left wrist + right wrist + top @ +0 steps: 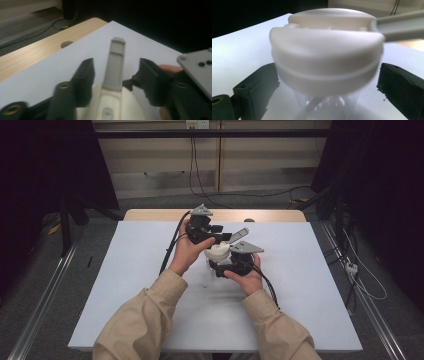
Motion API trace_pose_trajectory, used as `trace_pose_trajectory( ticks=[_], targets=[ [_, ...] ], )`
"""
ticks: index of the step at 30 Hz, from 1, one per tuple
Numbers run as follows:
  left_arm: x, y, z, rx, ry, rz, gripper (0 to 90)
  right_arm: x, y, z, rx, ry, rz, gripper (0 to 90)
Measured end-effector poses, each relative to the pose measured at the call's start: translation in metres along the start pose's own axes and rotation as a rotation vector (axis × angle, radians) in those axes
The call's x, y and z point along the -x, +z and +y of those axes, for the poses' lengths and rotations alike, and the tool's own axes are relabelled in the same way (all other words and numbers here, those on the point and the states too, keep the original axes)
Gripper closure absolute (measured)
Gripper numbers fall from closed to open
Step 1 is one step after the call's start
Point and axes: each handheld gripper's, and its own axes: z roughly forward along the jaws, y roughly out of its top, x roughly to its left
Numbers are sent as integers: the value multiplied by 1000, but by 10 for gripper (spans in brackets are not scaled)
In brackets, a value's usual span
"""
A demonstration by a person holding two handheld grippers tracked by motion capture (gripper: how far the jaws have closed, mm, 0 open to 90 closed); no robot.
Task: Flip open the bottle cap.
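Observation:
A clear bottle [324,105] with a white lid [217,251] stands near the middle of the table. A grey flip tab [115,65] sticks up from the lid [110,105]. My left gripper [220,237] reaches over the lid from the far side. In the left gripper view its jaws [116,72] stand either side of the tab with a gap on each side, so it is open. My right gripper [226,265] comes from the near side. Its jaws [328,92] flank the clear body under the lid [327,52], and table shows between the body and one jaw.
A white sheet [300,285] covers most of the wooden table [37,52], which has a round hole [66,44] near its far edge. The right gripper's grey plate [197,67] lies close beside the left jaws. Cables trail toward the person. Dark floor surrounds the table.

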Motion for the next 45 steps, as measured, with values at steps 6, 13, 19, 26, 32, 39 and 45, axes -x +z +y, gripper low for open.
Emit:
trace_pose_trajectory(
  ticks=[6,13,19,26,32,39,45],
  targets=[
    [1,-24,-21,-28,-6,17,238,4,-27,-8,-12,1,7,37],
    [1,-45,-55,-34,-29,27,159,4,-59,-18,-29,-11,13,51],
    [-1,-66,-83,-45,-36,50,120,2,-79,-26,-27,-9,29,52],
    [-8,-96,-113,-37,-73,74,110,6,-103,-40,-31,0,21,54],
    [-11,-117,-133,-25,-87,89,100,12,-119,-51,-36,13,10,56],
    [-9,-131,-151,-19,-110,98,93,17,-138,-57,-33,11,-7,60],
    [-11,-143,-164,-18,-111,125,93,22,-149,-62,-37,15,-20,62]
  ],
)
